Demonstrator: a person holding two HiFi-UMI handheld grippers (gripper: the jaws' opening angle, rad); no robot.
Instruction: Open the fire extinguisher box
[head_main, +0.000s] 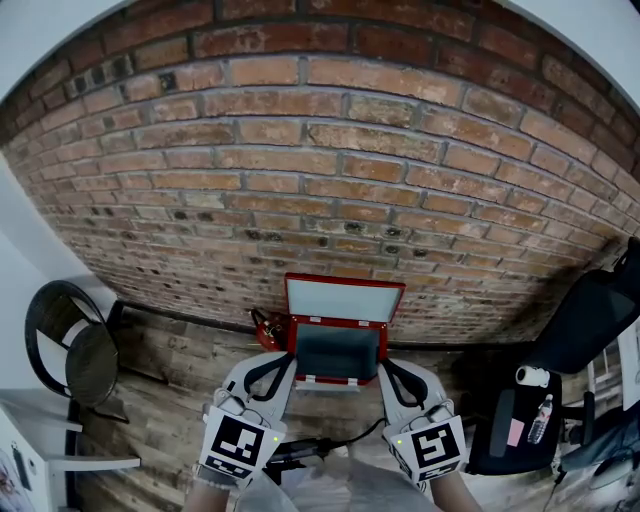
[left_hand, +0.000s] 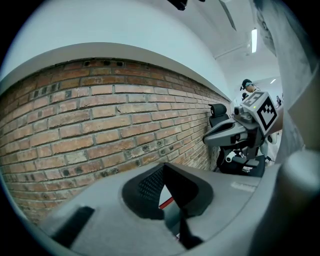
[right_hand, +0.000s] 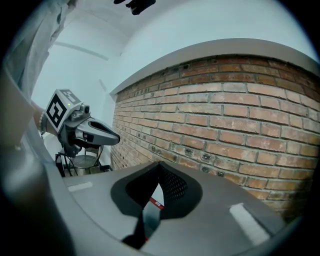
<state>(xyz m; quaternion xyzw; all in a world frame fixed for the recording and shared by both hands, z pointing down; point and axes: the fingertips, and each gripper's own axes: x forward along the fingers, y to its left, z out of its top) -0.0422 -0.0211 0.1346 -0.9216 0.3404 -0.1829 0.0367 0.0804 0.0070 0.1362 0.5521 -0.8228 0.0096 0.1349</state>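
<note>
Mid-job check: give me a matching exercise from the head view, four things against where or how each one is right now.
Things:
1. box lid
2. fire extinguisher
3. round black chair
4. bottle

Places or states:
A. far right, by the office chair
B. raised, standing open in front of the brick wall
C. far left, by the white wall
D. on the floor, just left of the box

Pairs: 1-B, 2-D, 3-C, 4-A.

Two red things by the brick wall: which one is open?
The red box, its lid raised against the bricks, inside showing. The smaller rounded red object at its left shows no opening.
</note>
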